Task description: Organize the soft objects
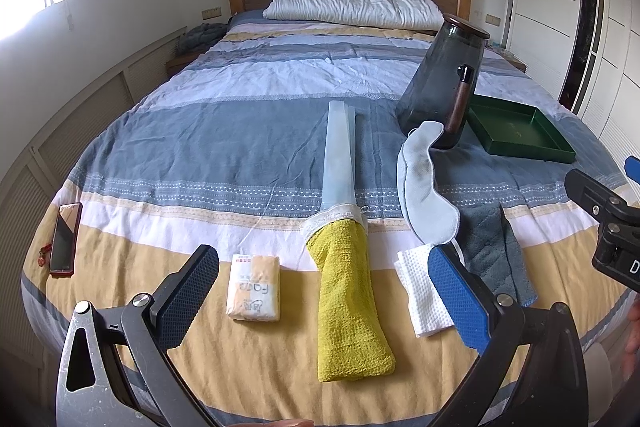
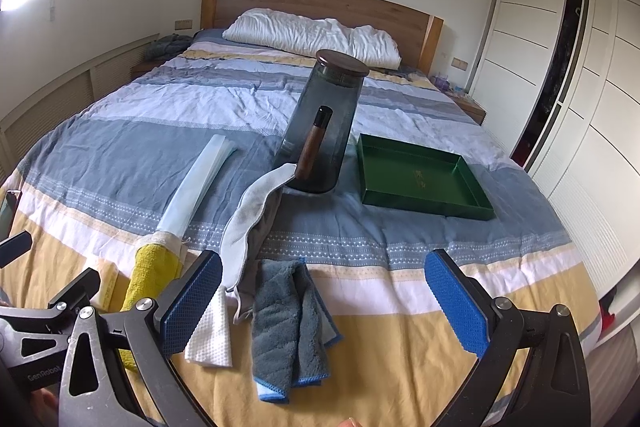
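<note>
Apparently nothing is being sorted yet: both the left tongs (image 1: 324, 295) and the right tongs (image 2: 324, 301) are hovering spread and empty over the near bed (image 1: 160, 131), where the yellow towel (image 1: 348, 307), grey cloth (image 2: 288, 323), eye mask (image 1: 424, 195) and white tissue (image 1: 420, 291) are lying loose, while the green tray (image 2: 424, 183) is standing empty far right.

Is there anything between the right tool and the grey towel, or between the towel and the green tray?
Nothing visible blocks the open right tool from the grey towel just ahead. Toward the green tray the path is bare bedspread; the glass jug stands left of it.
</note>
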Motion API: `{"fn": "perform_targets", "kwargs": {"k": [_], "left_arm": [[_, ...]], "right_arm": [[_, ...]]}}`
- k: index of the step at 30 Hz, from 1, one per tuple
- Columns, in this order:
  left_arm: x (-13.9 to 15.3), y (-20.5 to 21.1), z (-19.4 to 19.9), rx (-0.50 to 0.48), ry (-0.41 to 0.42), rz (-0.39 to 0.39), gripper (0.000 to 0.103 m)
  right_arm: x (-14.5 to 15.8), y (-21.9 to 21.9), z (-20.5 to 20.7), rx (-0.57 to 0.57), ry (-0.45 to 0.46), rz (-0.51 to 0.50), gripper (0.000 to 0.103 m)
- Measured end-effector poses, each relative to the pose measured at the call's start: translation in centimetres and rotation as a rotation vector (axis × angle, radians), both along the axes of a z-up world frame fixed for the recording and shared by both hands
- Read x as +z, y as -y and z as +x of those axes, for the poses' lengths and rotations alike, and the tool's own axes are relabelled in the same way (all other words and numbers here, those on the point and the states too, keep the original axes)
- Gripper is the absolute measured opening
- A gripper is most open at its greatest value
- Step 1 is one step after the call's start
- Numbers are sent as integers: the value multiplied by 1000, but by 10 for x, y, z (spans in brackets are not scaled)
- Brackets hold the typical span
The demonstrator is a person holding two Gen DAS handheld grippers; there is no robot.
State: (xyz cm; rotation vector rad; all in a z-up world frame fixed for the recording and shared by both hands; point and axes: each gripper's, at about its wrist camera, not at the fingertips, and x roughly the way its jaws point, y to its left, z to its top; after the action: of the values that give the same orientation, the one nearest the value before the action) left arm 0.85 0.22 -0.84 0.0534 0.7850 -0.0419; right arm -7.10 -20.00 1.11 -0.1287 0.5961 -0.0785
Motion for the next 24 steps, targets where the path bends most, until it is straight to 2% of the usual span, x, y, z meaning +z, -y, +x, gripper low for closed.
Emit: {"fn": "perform_targets", "kwargs": {"k": [11,18,22,24], "left_arm": [[-6,-10,18,-5,-38,-12,102],[-6,-32,38,8,-53,-4,102],[-11,-43,56,-3,-97,-74,102],[-14,-44,65,6,-117,-81,102]], "right_arm": [[-13,10,11,-2,-35,-12,103],[-46,31,19,-9,-117,-12,103],[-60,35,31,1,-168,18,103],[-63,34,38,31,-182,46,103]]}}
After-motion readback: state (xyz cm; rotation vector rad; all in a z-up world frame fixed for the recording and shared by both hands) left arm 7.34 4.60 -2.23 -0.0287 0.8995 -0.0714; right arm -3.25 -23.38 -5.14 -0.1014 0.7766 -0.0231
